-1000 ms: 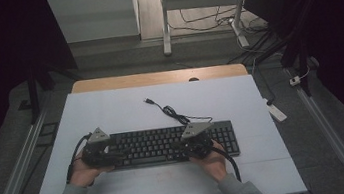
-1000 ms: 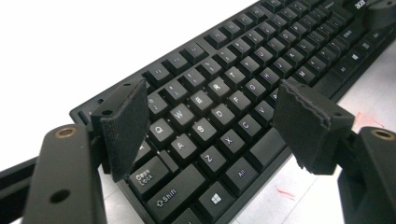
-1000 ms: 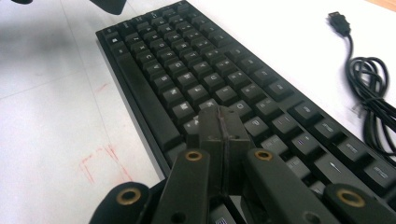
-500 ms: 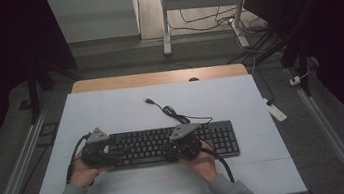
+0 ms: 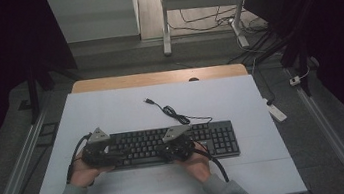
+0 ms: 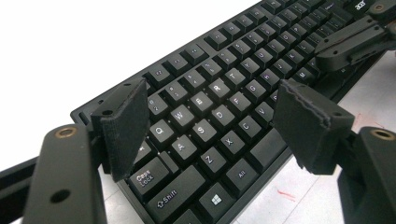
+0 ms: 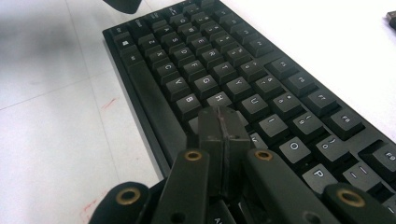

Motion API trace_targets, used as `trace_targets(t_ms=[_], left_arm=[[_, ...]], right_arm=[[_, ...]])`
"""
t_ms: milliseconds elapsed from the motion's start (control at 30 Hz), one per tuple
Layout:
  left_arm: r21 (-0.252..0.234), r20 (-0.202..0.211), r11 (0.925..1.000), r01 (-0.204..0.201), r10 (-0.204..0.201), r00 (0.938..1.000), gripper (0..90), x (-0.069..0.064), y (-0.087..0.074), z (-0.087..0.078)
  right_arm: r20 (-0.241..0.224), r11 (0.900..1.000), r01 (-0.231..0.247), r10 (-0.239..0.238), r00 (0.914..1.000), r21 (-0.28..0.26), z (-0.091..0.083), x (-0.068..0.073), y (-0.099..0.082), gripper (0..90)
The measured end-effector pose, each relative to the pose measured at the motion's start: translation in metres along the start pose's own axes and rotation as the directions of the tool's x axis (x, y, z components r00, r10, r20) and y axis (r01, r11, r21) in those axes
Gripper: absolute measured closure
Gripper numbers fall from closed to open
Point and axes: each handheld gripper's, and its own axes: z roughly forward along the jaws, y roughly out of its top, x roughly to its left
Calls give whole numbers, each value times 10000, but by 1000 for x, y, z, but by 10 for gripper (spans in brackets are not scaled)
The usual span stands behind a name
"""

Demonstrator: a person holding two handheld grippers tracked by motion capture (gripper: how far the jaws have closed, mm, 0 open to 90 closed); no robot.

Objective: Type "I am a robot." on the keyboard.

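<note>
While both of the person's hands rest at the near side of the bench (image 5: 111,110), a black keyboard (image 5: 166,143) lies flat across it, parallel to the near edge and somewhat closer to that edge than to the far one. Its cable (image 5: 174,113) snakes off toward the far edge and ends in a loose plug. At the keyboard's left end the left gripper (image 6: 210,121) has its jaws spread wide apart, straddling the left-hand letter keys with nothing clamped between them. Over the middle of the keyboard the right gripper (image 7: 222,123) has its jaws pressed together, their tips low over the keys near H and B; whether they touch a key I cannot tell.
</note>
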Motion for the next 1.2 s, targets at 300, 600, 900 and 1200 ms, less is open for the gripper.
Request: trace_targets(t_ms=[300,600,900,1200], left_arm=[[69,22,9999,-85,85,10000,271,0,0,1],[70,9,9999,-108,108,9999,270,0,0,1],[73,11,9999,-125,125,9999,269,0,0,1],[37,-2,9999,-146,146,9999,268,0,0,0]], right_arm=[[216,9999,-67,64,9997,143,6,0,0,893],[183,9994,-224,219,9996,250,10,0,-1,892],[254,9991,-241,232,9994,350,11,-1,-1,893],[206,9996,-267,266,9994,45,6,-1,0,894]])
